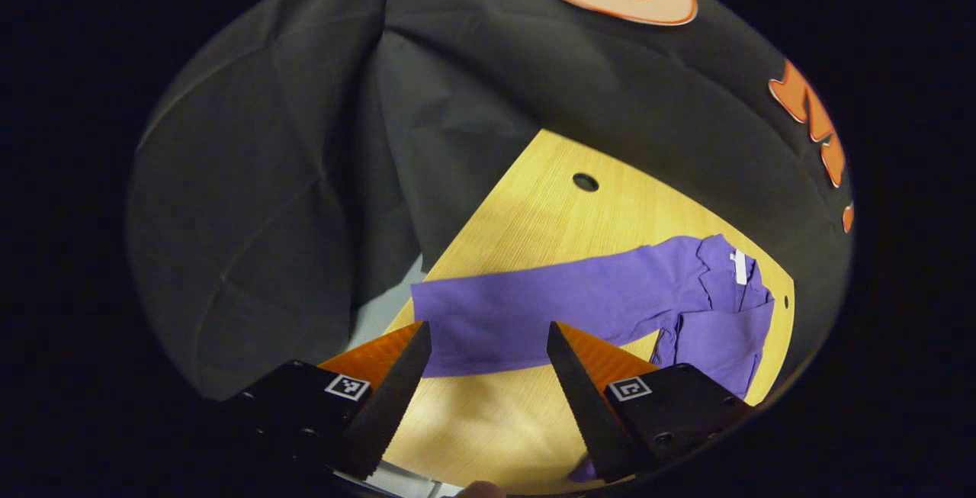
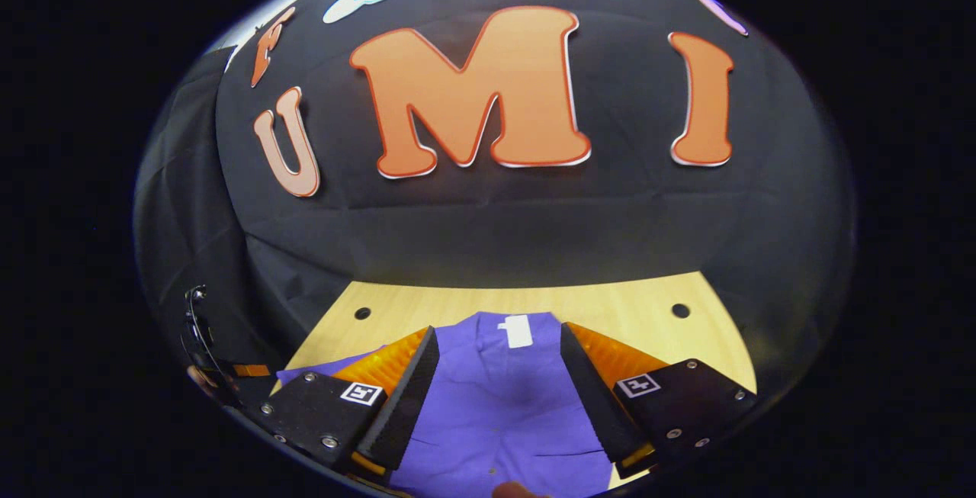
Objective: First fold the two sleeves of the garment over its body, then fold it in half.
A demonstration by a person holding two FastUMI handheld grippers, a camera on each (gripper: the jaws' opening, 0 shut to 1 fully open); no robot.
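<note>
Both pairs of jaws stand wide apart with nothing between the fingers. Your left gripper [image 1: 488, 345] hangs above the wooden table [image 1: 534, 208], and in the left gripper view the purple garment [image 1: 610, 300] lies flat just beyond its fingertips. One long sleeve [image 1: 518, 322] stretches straight across the gap between the fingers, its cuff end reaching past the left-hand finger to the table's edge. Beyond the right-hand finger the sleeve joins the body of the garment, where the collar with its white tag [image 1: 739, 267] sits near the far corner of the table. A small scrap of purple also peeks out under the right-hand finger at the near edge.

Your right gripper [image 2: 499, 345] looks down over the garment's body [image 2: 496, 406], which spreads between and beneath its two fingers in the right gripper view. The white tag [image 2: 519, 330] lies ahead, centred between the fingertips, at the garment's far edge. A strip of purple cloth also shows outside the left-hand finger. You cannot tell from either view whether any finger touches the cloth.

Around the garment the table shows bare wood with round holes [image 2: 680, 310], one ahead of each finger in the right gripper view and one [image 1: 585, 181] well beyond the sleeve in the left gripper view. Black cloth wall [image 2: 488, 231] rises straight behind the table's far edge. A thin dark cable [image 2: 194, 322] hangs by the wall, off to the left of your right gripper's left-hand finger. Nothing lies on the sleeve or the body.
</note>
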